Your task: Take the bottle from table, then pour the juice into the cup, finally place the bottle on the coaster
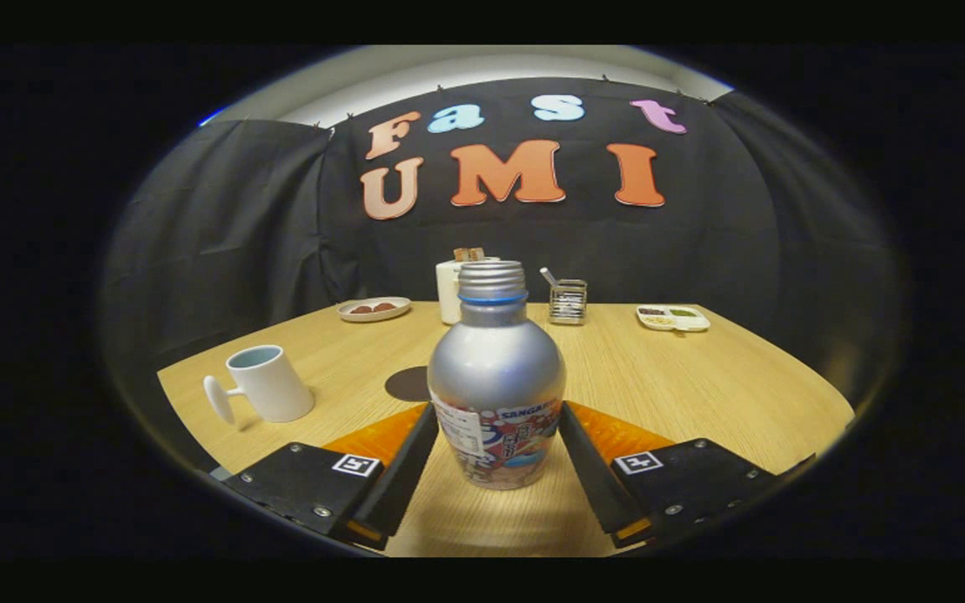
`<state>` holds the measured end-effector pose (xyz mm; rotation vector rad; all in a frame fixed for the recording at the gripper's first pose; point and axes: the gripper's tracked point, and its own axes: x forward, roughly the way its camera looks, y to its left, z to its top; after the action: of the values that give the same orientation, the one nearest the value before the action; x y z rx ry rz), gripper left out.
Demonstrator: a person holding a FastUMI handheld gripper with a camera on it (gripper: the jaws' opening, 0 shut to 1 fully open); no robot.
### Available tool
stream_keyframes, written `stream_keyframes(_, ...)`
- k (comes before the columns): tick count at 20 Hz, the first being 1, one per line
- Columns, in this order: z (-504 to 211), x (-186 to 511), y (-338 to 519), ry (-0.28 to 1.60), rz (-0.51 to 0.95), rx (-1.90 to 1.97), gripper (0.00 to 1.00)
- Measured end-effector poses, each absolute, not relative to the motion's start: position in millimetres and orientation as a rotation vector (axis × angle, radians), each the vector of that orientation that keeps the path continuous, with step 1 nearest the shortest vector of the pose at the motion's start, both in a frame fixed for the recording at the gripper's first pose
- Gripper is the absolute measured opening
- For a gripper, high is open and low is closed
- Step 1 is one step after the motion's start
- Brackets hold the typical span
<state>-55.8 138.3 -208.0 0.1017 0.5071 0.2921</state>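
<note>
A: Table (700, 377) first. Light wood grain, runs back to the black cloth wall. Bottle (496, 377) stands upright on it, directly between the fingers.

B: Step in hand?

A: The first one, by my reading: taking the bottle. Gripper (496, 452) sits low, a finger on either side of the bottle's lower body. Both look to be touching the label band, or very nearly. Whether they press on it I cannot tell. Bottle base still appears to rest on the table.

B: What does the next move call for?

A: Firm the squeeze if it isn't firm, then lift straight up. After that, carry it over to the cup (269, 383), which stands beyond the fingers and off to one side, near the table edge. Its mouth is open and its handle points away from the bottle. Tilt over the rim.

B: Coaster?

A: Dark round coaster (407, 383) lies flat just behind the bottle, partly hidden by it, between bottle and cup. That's the final spot.

B: Bottle's look?

A: Silver metal, rounded shoulder, narrow neck with a blue ring, threaded silver cap still on. Printed label wraps the lower half. Smooth, curved wall; could slip under a light grip, I'd guess.
</note>
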Motion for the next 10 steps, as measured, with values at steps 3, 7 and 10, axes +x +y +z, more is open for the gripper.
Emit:
stream_keyframes(3,-207.9,-53.3,142.3,0.516,0.291,0.092,0.79)
stream_keyframes(7,-198.4,-45.6,149.4,0.508,0.297,0.044,0.79)
stream_keyframes(10,-185.4,-34.5,152.7,0.478,0.297,-0.02,0.79)
